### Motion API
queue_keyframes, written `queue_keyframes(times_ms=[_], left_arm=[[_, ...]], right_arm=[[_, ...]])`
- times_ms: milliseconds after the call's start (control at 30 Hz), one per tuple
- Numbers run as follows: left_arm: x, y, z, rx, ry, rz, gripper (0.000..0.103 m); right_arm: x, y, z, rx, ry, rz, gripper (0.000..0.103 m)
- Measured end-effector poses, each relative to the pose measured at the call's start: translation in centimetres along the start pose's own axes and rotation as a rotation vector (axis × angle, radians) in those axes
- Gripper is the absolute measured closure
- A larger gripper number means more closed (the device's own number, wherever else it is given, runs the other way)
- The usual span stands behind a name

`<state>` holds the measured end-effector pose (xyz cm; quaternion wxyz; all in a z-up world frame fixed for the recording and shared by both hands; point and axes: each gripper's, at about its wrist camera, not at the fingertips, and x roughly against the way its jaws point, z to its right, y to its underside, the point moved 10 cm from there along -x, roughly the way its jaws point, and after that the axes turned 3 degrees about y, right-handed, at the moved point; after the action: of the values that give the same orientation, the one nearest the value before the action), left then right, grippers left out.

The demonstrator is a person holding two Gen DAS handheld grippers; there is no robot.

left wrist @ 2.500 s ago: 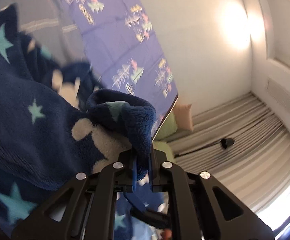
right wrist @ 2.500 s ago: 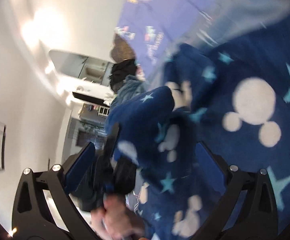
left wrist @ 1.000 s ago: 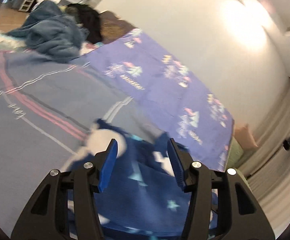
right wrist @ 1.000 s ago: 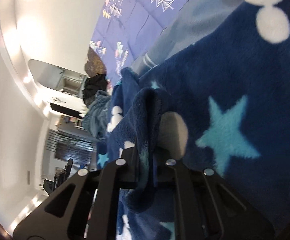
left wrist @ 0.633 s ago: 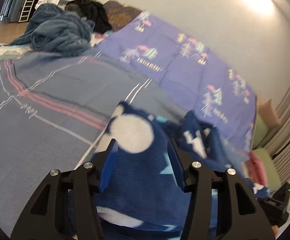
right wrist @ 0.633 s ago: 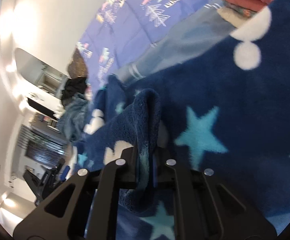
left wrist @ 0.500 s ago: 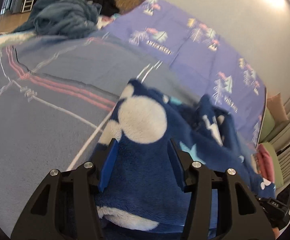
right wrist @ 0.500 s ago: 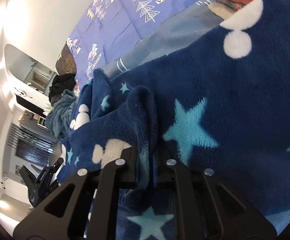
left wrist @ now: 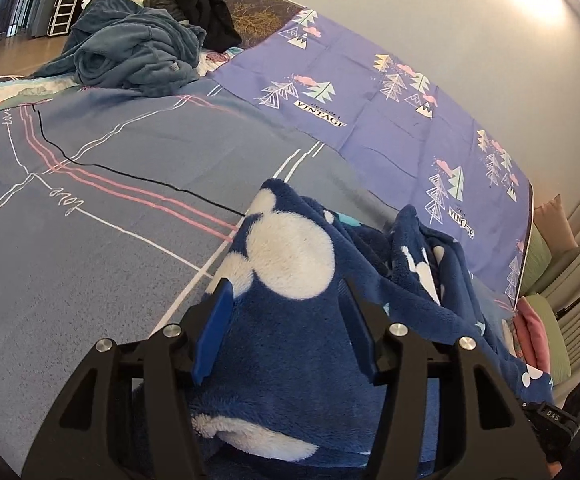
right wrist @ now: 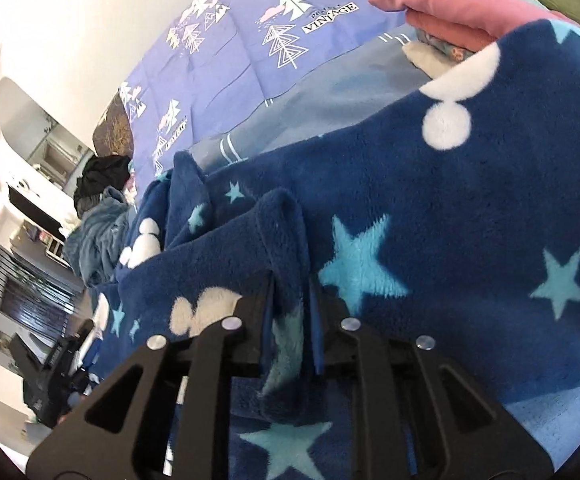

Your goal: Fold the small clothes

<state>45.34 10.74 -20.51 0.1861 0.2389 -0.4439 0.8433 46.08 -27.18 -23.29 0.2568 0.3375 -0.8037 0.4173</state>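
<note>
Navy fleece garment [left wrist: 301, 320] with stars, white mouse heads lies rumpled on grey bed cover [left wrist: 90, 200]. Left gripper [left wrist: 286, 320] jaws apart, opening, straddling fleece without pressing. Right gripper [right wrist: 290, 320] jaws opening, fleece fold between narrow gap, pads touching it

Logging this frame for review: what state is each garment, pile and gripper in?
Navy fleece garment: spread on the bed, partly bunched, not yet folded.
Left gripper: jaws opening, astride the fleece, not clamping.
Right gripper: jaws opening, a fleece fold between them.
Pink clothes: folded, stacked.
Teal blanket: crumpled heap.
Black garment: crumpled.
</note>
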Motion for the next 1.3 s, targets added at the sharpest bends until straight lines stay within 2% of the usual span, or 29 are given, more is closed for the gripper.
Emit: queue_keyframes(times_ms=[100,167,267,333,367,433,500,567,633,767,900,967,1033,1100,1133,1200,1267,1300], left_arm=[[0.0,0.0,0.0,0.001,-0.004,0.002,0.047],[0.4,-0.2,0.1,-0.014,-0.017,0.025,0.047],[2.4,-1.1,1.9,-0.097,-0.022,0.143,0.047],[3.4,-1.2,3.8,-0.188,-0.013,0.193,0.047],[3.3,-1.0,4.6,-0.222,-0.006,0.19,0.047],[2.1,0.0,5.5,-0.262,0.012,0.126,0.047],[0.5,0.9,5.0,-0.253,-0.005,0.046,0.047],[-1.5,2.0,3.5,-0.194,-0.017,-0.067,0.047],[-1.9,2.2,2.8,-0.148,0.003,-0.092,0.048],[-1.6,2.2,2.8,-0.155,0.007,-0.087,0.046],[-1.6,2.2,2.7,-0.143,0.018,-0.087,0.046],[-1.6,2.0,2.7,-0.146,0.016,-0.087,0.046],[-1.7,2.0,2.6,-0.15,0.014,-0.088,0.046],[-1.7,2.0,2.6,-0.151,0.016,-0.09,0.045],[-1.6,2.2,2.8,-0.151,0.015,-0.089,0.044],[-1.6,2.2,2.9,-0.156,0.013,-0.09,0.043],[-1.7,2.3,3.0,-0.164,0.008,-0.091,0.042],[-1.7,2.3,3.0,-0.168,0.006,-0.092,0.042]], right_arm=[[1.7,-1.2,0.1,0.041,0.072,0.118,0.078],[3.4,-2.0,-0.8,0.079,0.057,0.204,0.078],[4.0,-1.9,-3.0,0.111,-0.062,0.201,0.085],[3.1,-1.1,-3.9,0.15,-0.062,0.161,0.088],[2.6,-0.7,-4.0,0.163,-0.05,0.141,0.088],[0.7,0.2,-3.5,0.168,-0.012,0.062,0.088],[-1.6,1.5,-1.8,0.115,0.022,-0.051,0.091],[-1.9,1.6,-1.4,0.075,-0.015,-0.064,0.091],[-1.3,1.2,-1.4,0.043,-0.052,-0.061,0.09],[0.3,0.4,-1.2,-0.049,-0.147,-0.023,0.07],[4.9,-2.8,1.7,-0.16,-0.155,0.154,0.045],[8.0,-4.6,4.2,-0.247,-0.172,0.257,0.04],[11.2,-5.9,7.8,-0.39,-0.231,0.357,0.039],[15.0,-6.0,13.8,-0.618,-0.252,0.464,0.032],[16.6,-5.8,16.3,-0.703,-0.274,0.516,0.032],[19.7,-4.1,22.7,-0.895,-0.237,0.616,0.025],[21.0,-2.2,27.2,-1.033,-0.208,0.668,0.024],[21.0,-0.6,29.8,-1.139,-0.205,0.664,0.023]])
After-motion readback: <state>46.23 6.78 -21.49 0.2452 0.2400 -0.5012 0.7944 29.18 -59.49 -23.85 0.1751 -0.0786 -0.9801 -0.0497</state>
